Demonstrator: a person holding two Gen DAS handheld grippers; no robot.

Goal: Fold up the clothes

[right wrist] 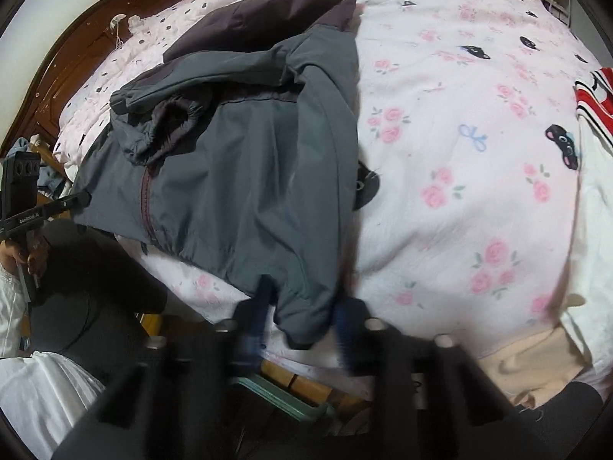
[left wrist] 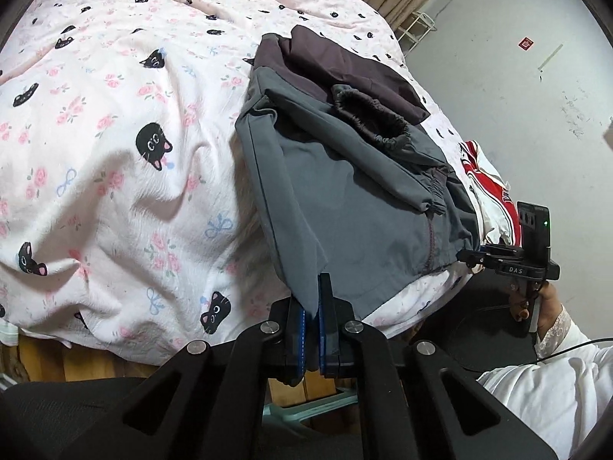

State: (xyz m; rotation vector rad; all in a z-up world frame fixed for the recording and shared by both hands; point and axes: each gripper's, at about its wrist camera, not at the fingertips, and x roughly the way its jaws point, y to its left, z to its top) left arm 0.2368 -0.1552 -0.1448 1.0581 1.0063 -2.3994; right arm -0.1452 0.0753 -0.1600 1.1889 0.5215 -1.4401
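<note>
Grey jacket (left wrist: 345, 191) lies half folded on the bed (left wrist: 115, 153), near its edge, over the pink cat-print cover. Left tongs (left wrist: 312, 306) clamped on the jacket's lower corner, cloth pinched between the blue pads. Right tongs (right wrist: 302, 318) blurred, straddling the other hem corner; can't tell if pads press it. Red-and-white garment (left wrist: 486, 176) just beside the jacket.

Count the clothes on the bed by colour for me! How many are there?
Grey: 1, the grey jacket with dark purple parts.
Red and white: 1, the red and white garment at the bed's edge.
Peach: 1, the peach cloth, only partly in view.
Total: 3
</note>
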